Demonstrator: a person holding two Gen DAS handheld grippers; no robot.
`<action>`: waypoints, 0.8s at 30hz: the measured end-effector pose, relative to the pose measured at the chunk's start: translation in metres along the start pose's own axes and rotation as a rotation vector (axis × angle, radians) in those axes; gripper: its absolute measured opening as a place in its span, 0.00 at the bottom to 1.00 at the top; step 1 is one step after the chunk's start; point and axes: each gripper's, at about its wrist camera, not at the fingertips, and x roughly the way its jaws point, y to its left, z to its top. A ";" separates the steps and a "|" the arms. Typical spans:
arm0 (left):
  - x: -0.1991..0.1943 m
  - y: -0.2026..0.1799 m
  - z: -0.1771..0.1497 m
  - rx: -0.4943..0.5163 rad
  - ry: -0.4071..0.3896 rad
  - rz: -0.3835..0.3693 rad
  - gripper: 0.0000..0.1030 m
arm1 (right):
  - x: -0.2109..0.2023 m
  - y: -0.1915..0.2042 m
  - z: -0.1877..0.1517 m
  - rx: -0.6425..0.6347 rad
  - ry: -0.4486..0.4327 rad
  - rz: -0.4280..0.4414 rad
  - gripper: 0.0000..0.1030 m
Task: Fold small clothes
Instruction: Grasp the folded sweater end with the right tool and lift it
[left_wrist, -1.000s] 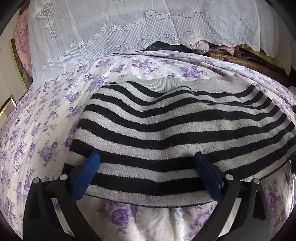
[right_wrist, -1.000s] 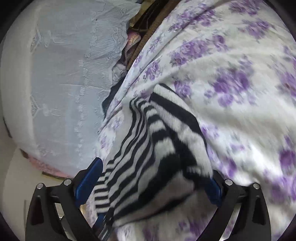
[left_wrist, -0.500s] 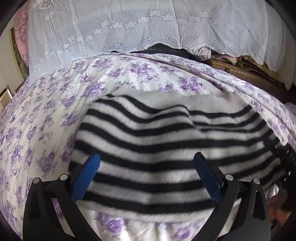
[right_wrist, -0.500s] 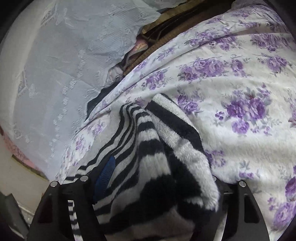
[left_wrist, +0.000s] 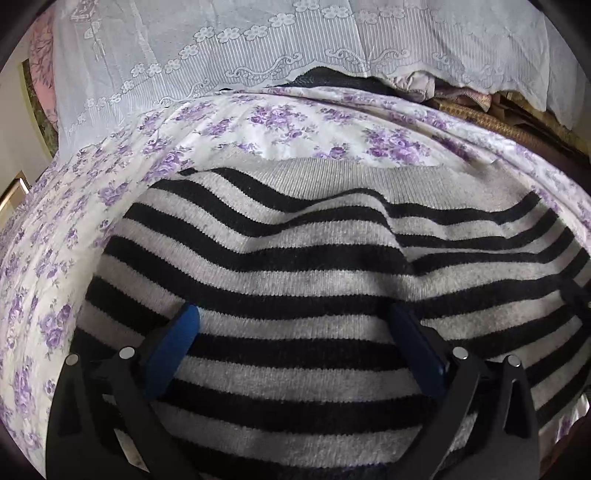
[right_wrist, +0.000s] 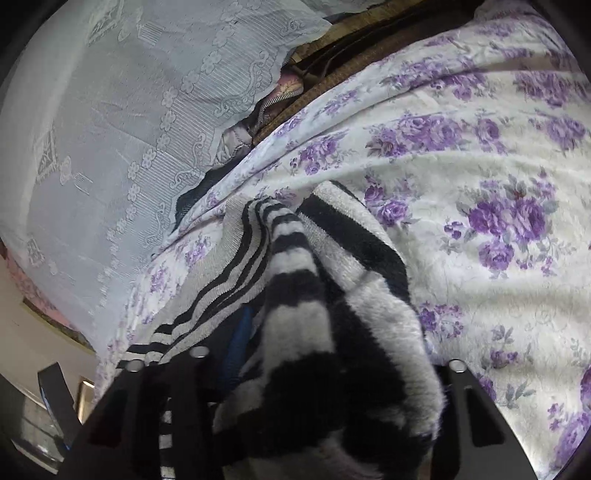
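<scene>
No writing legible; right gripper (right_wrist: 332, 373) jaws closing around striped sweater (left_wrist: 295, 258)

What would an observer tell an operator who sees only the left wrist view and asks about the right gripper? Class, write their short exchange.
Operator: Is the right gripper on the sweater?
Observer: Yes. A bunched fold of the striped sweater fills the gap between the right gripper's fingers, and its jaws are closing.
Operator: Which face shows there?
Observer: A fuzzy, fleecy side, humped above the floral bedsheet.
Operator: Anything else?
Observer: A zipper pokes out beside the lace cloth.
</scene>
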 end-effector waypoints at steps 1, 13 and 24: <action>-0.003 0.001 -0.001 -0.001 -0.004 -0.007 0.96 | 0.000 0.000 0.000 0.000 0.001 0.006 0.43; -0.027 -0.014 -0.009 0.089 -0.035 -0.032 0.96 | -0.008 -0.007 0.002 0.036 -0.009 0.077 0.31; -0.022 -0.017 -0.012 0.104 -0.012 -0.044 0.96 | 0.006 -0.024 0.005 0.124 0.070 0.123 0.29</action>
